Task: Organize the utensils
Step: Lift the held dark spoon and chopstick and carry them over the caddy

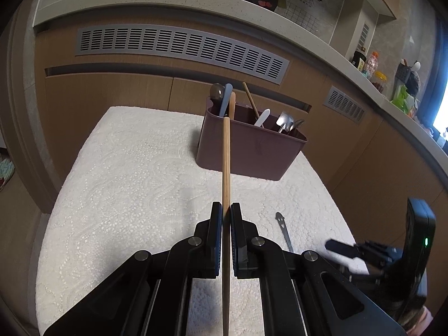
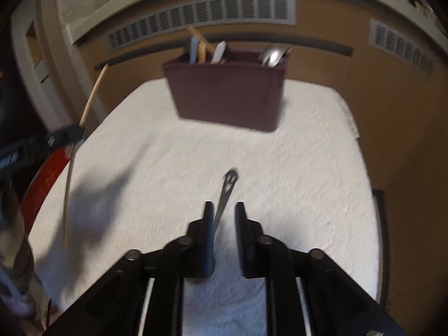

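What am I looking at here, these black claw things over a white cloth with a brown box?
Each picture comes from a camera mounted on a hand-held claw, looking forward along its two fingers; a person carries one in each hand. The left claw is shut on a wooden chopstick. The right claw is open above a small metal utensil with a smiley-face end, lying on the white cloth. Behind stands a brown holder already containing spoons and chopsticks. The right view is motion-blurred.
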The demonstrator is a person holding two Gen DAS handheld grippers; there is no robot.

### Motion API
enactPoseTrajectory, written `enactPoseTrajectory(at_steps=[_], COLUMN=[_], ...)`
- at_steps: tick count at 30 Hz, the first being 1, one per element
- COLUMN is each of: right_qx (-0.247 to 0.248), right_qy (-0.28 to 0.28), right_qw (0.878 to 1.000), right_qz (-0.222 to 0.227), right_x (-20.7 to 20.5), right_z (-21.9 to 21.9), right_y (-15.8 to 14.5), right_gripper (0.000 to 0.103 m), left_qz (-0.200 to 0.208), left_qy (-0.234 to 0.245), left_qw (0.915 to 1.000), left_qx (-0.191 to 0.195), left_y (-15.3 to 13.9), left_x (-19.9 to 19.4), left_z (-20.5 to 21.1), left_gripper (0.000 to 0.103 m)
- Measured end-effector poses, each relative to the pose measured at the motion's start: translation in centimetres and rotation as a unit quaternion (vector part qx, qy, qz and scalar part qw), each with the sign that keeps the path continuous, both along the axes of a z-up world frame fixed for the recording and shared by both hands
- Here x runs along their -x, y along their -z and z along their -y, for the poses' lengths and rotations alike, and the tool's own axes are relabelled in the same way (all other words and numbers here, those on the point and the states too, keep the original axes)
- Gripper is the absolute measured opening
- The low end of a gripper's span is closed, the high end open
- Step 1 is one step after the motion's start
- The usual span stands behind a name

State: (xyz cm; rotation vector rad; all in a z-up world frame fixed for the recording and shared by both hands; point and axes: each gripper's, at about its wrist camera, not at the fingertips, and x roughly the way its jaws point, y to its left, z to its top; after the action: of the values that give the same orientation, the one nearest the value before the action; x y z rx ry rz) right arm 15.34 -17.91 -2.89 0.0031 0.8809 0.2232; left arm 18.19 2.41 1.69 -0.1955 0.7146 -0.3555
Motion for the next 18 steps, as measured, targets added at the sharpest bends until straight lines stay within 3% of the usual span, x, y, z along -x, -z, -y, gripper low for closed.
enactPoseTrajectory(at_steps=[1, 3, 7, 10, 12, 13, 18], right_qx=[0.001, 0.004, 0.012, 0.026, 0.054, 0.064, 0.095], right_qy=[0.000, 0.004, 0.026, 0.028, 0.028, 0.026, 0.032], right_qw=[1.000, 1.000, 0.999, 0.998, 0.997, 0.997, 0.995], right_qz=[-0.005, -0.018, -0.039, -0.052, -0.039, -0.034, 0.019], right_x=[0.7, 1.8, 1.8, 1.3, 1.4, 1.5, 1.8], right_z=[-0.3, -0.9, -1.9, -3.1, -4.1, -4.5, -4.5], right_y=[0.4, 1.2, 2.3, 3.3, 3.5, 3.5, 1.4], right_gripper=[0.055, 0.057, 0.047, 0.046, 0.041, 0.025, 0.026], left_qz=[-0.001, -0.003, 0.003, 0.007, 0.006, 0.006, 0.011], left_qy=[0.000, 0.002, -0.004, -0.009, -0.009, -0.008, -0.007], left_qw=[1.0000, 1.0000, 0.9999, 0.9998, 0.9998, 0.9998, 0.9997], left_qx=[0.002, 0.005, 0.009, 0.013, 0.017, 0.019, 0.021], left_y=[0.1, 0.2, 0.2, 0.2, 0.2, 0.1, -0.3], left_x=[-0.1, -0.1, 0.1, 0.4, 0.5, 0.6, 1.0], left_z=[-0.1, -0.1, -0.5, -1.0, -1.1, -1.2, -1.2], left_gripper=[0.006, 0.006, 0.006, 0.006, 0.006, 0.006, 0.006])
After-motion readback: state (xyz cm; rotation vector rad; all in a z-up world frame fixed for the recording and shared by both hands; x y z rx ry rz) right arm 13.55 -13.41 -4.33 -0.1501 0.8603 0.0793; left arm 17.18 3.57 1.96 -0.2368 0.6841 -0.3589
